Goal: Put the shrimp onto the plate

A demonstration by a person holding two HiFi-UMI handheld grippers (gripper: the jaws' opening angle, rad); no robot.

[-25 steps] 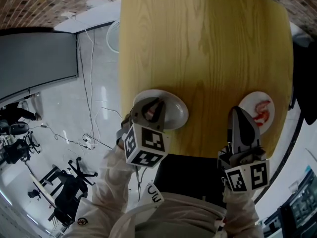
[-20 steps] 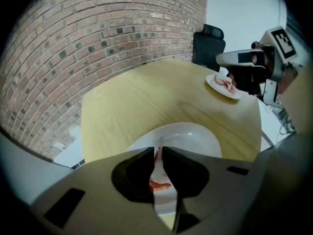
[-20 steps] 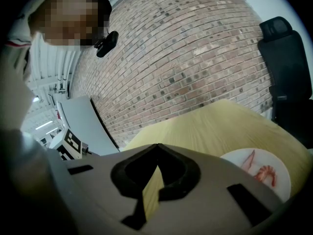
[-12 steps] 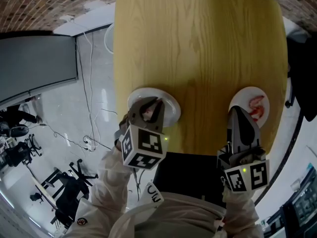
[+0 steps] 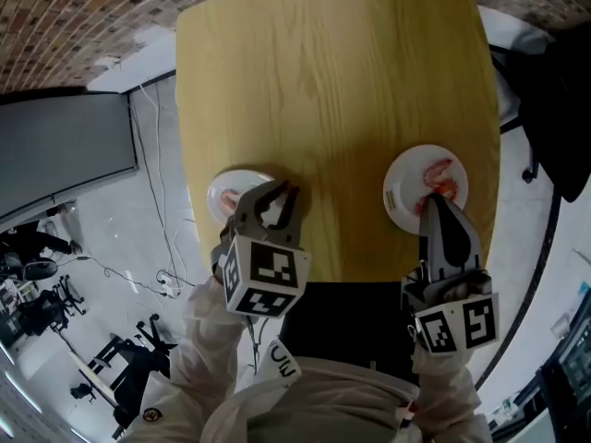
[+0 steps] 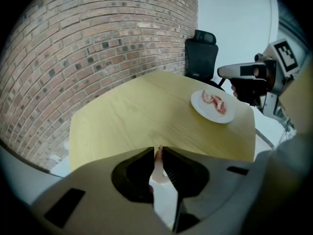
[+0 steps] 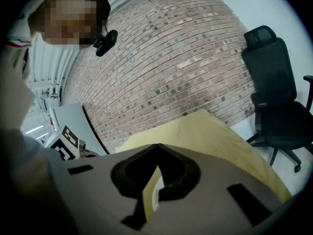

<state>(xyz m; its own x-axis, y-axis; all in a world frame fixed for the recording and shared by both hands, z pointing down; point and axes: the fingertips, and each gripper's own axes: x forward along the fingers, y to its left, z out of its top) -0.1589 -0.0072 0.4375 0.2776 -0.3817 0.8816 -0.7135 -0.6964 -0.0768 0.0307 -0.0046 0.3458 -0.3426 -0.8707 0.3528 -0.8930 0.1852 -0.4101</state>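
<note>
Pressed almost together on a pale shrimp [image 6: 157,168]: the left gripper [image 6: 158,149], with the catch wedged in the narrow gap between the jaws. Held just over the left plate [image 5: 220,181], by the near-left corner of the table [image 5: 332,90]. Also on that plate, a pink scrap too small to name.

Closed tip to tip on nothing: the right gripper [image 7: 156,146], poised at the near rim of the right plate [image 5: 399,201], close to the near-right corner. Already lying there — red plated shrimp [image 5: 438,175], a couple by the look of it.

Judged partly done: some on the right plate, one in the grip and not yet delivered, possibly more waiting at the left. Left to do, on this reading — carrying the pinched one along the near edge, well across to the right plate, then letting go over bare white beside the others. Destination taken from where the red ones lie, not shown outright.
</note>
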